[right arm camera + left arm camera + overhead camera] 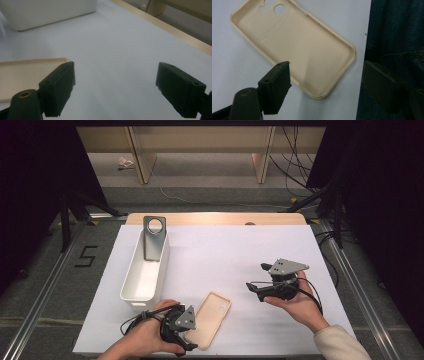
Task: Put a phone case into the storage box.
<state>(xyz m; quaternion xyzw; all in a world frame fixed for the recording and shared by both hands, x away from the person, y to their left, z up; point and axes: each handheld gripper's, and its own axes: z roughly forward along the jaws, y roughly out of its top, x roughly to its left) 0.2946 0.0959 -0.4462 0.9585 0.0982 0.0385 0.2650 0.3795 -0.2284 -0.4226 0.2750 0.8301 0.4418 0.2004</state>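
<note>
- Beige phone case [214,319]: lies hollow side up on the white table [225,255] (camera cut-outs at its far end).
- White bin [145,270]: left of and beyond the case, a grey phone case [153,238] upright at its far end.
- Left gripper [184,336]: just beside the beige case's near end, jaws spread, holding nothing.
- Right gripper [256,277]: right of the case, well apart from it, jaws wide, empty.

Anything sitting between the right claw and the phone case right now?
Nothing: bare white table cover separates the right claw from the beige phone case, clearest in the high view.
</note>
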